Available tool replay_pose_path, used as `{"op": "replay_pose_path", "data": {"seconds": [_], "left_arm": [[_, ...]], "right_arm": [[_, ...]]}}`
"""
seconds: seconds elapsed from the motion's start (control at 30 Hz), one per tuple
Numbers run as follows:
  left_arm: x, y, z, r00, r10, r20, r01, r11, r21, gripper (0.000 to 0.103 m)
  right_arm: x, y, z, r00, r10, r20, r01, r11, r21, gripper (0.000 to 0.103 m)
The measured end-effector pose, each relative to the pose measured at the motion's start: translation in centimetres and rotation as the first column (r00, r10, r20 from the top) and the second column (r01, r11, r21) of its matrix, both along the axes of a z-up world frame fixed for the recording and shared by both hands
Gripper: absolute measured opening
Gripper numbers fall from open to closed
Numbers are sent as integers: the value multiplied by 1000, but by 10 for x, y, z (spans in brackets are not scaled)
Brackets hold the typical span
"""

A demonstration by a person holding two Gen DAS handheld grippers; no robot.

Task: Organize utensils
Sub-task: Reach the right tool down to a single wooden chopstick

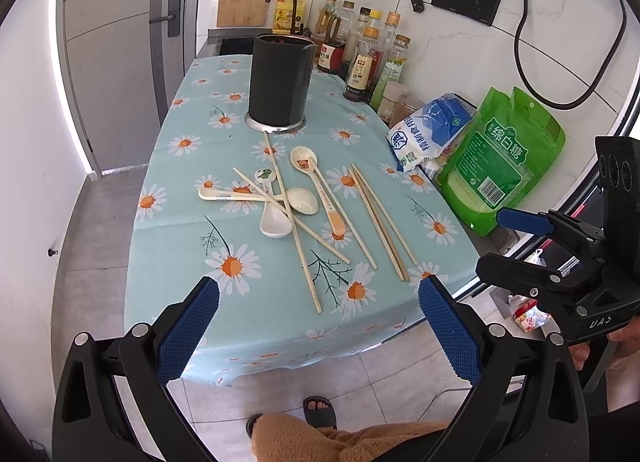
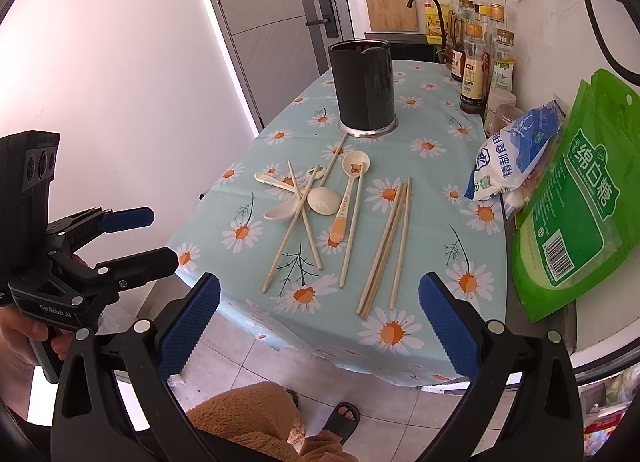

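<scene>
Several cream spoons [image 1: 276,222] [image 2: 280,212] and wooden chopsticks [image 1: 380,222] [image 2: 386,242] lie loose and partly crossed on the daisy tablecloth [image 1: 180,222] [image 2: 432,222]. One spoon shows a bear picture [image 1: 304,158] [image 2: 356,164]. Behind them stands a tall black utensil holder [image 1: 280,82] [image 2: 364,82]. My left gripper [image 1: 318,326] [image 2: 160,236] hovers open off the table's near edge, holding nothing. My right gripper [image 2: 320,322] [image 1: 494,242] is open too, beside it to the right, with nothing between its fingers.
A green sugar bag [image 1: 500,166] [image 2: 572,202] and a blue-white salt bag [image 1: 432,130] [image 2: 508,158] lean at the table's right edge. Sauce bottles [image 1: 368,58] [image 2: 476,62] crowd the back right. A person's sandalled foot [image 1: 318,410] [image 2: 344,418] stands below on the tiled floor.
</scene>
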State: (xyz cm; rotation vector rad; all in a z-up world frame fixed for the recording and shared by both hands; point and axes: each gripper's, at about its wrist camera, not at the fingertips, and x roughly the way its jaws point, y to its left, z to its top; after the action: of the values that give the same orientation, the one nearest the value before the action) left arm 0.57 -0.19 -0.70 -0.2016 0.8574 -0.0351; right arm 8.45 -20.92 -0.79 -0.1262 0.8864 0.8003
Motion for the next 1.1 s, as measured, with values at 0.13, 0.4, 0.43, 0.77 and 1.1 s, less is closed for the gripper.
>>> {"op": "replay_pose_path", "data": {"seconds": [0.13,0.4,0.43,0.77,1.1], "left_arm": [[5,4,-3,1000,-1,-24,1,1000,-15,97],[28,18,-12,998,38,-41,-39,999,-24,97],[32,21,-14,998,37,-49,-39,999,-30,97],[71,42,-30,995,31,-97,-40,995,-93,97],[94,48,-51,992,21,-123,-34,994,-100,96]], "right_arm": [[10,0,-3,1000,-12,-14,11,1000,-10,99],[42,5,-15,992,-35,-122,34,999,-6,99],[45,8,-14,993,-40,-114,38,999,-16,99],[105,30,-25,978,-108,-177,92,991,-97,78],[175,46,-81,901,-194,-388,89,958,-274,49]]}}
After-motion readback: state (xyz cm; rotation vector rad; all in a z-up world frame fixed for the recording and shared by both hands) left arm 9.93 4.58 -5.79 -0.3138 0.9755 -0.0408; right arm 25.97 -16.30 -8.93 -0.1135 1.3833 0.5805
